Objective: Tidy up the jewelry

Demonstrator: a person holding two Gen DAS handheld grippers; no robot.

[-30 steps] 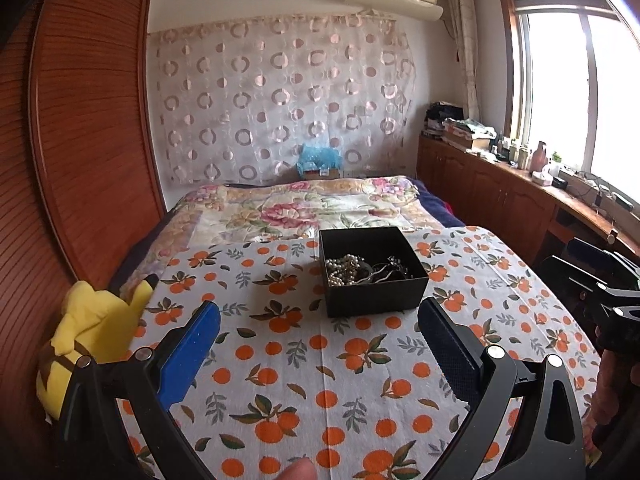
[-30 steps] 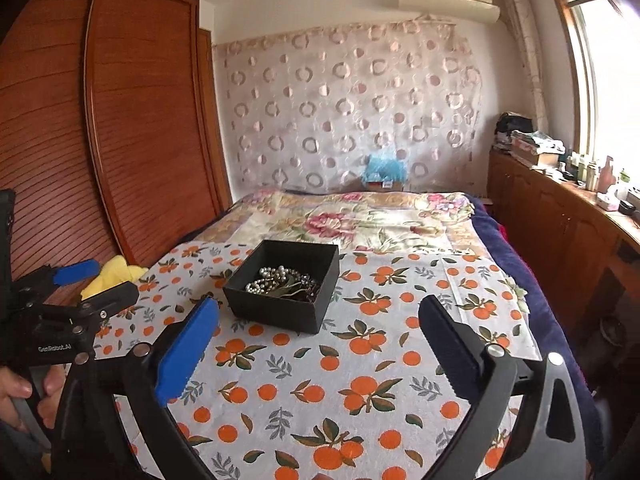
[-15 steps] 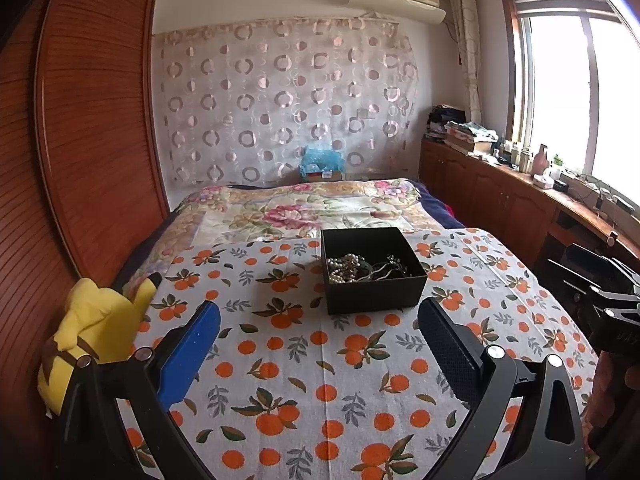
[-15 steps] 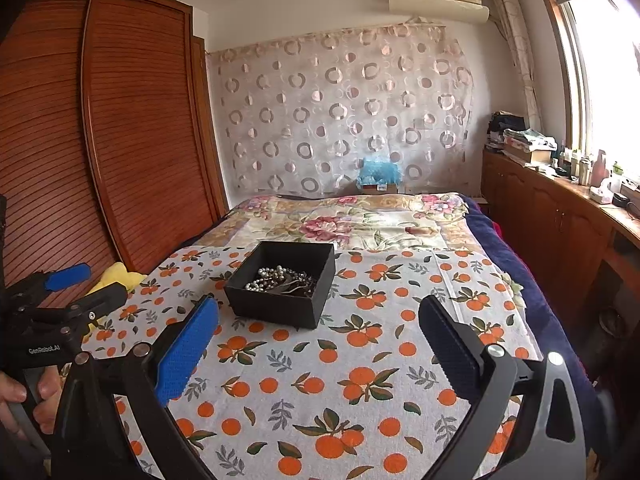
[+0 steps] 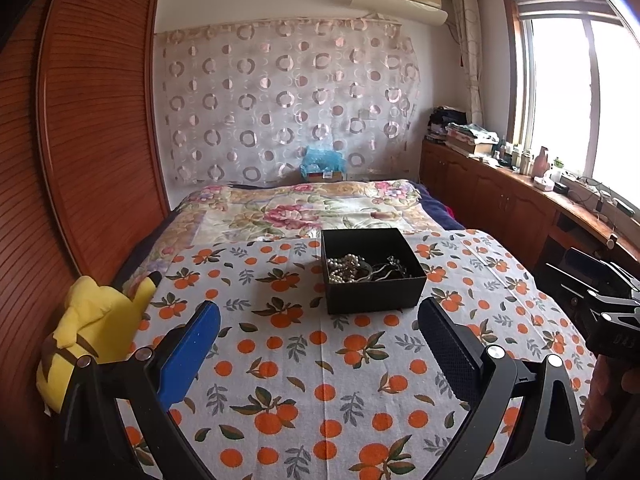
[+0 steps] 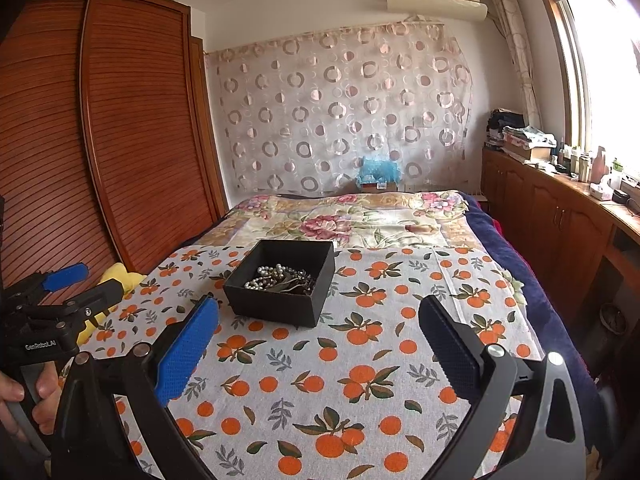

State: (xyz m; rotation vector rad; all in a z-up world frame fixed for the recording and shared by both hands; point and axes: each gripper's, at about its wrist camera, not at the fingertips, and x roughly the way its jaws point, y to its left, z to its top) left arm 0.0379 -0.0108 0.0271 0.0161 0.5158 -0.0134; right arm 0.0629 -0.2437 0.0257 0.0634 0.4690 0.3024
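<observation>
A black open box (image 5: 372,296) stands on the orange-print cloth (image 5: 304,364) on the bed. It holds tangled jewelry (image 5: 362,269): a pearl strand and dark pieces. The box (image 6: 276,306) and jewelry (image 6: 280,278) also show in the right wrist view. My left gripper (image 5: 319,322) is open and empty, held above the cloth in front of the box. My right gripper (image 6: 318,318) is open and empty, in front of and to the right of the box. The left gripper also shows at the left edge of the right wrist view (image 6: 76,284).
A yellow plush toy (image 5: 92,336) lies at the bed's left edge by the wooden wardrobe (image 5: 88,128). A floral quilt (image 5: 304,212) covers the far bed. A wooden counter with clutter (image 5: 520,184) runs along the right under the window.
Both grippers have tilted up and drawn back slightly, so the box sits lower and a bit farther in both views. Both stay open and empty.
</observation>
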